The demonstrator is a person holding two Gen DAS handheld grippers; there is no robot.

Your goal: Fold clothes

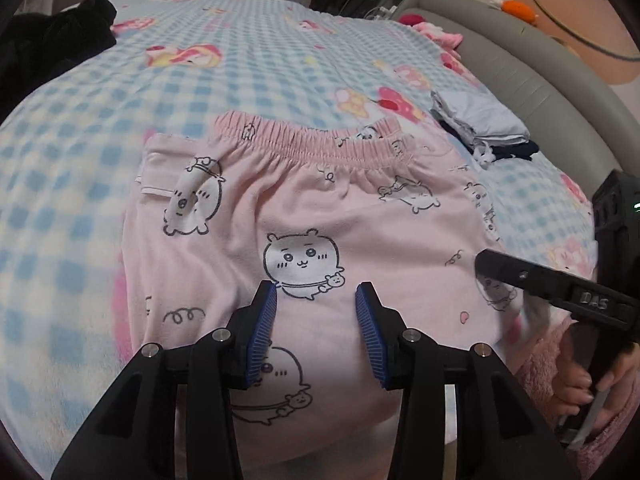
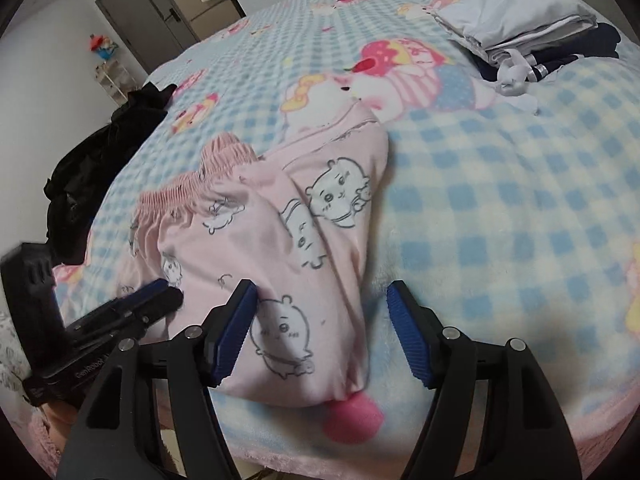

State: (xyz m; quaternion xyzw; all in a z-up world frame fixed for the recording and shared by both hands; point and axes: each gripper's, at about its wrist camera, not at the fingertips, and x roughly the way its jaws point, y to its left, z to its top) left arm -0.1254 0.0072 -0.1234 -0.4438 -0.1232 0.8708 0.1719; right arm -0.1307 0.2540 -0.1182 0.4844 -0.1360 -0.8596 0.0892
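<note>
Left wrist view is filled nearest the lens by the left gripper (image 1: 316, 300), whose blue-padded fingers (image 1: 262, 330) are held apart with nothing between them, poised over the lower part of the pink pyjama trousers (image 1: 312, 220). The trousers are laid folded on the blue checked blanket (image 1: 200, 92), with the gathered waistband (image 1: 308, 136) turned away from the lens and printed cartoon animals spread across the cloth. At the right edge of this view the right gripper (image 1: 486, 262) is seen from the side, reaching to the right border of the trousers; a hand (image 1: 588, 396) is wrapped round its handle. From the right wrist view, the right gripper (image 2: 320, 308) is shown with its jaws spread wide, the left pad lying against the folded leg and the right pad over bare blanket, nothing being clamped. The left gripper (image 2: 160, 294) is seen low on the left, by the trousers' near-left edge. Farther off, a stack of folded clothes (image 2: 520, 28), pale grey over dark navy, is set on the blanket towards the right, well apart from the trousers. A black garment (image 2: 100, 160) is heaped at the bed's far-left edge. Beyond the bed, a grey door (image 2: 140, 8) is visible.
</note>
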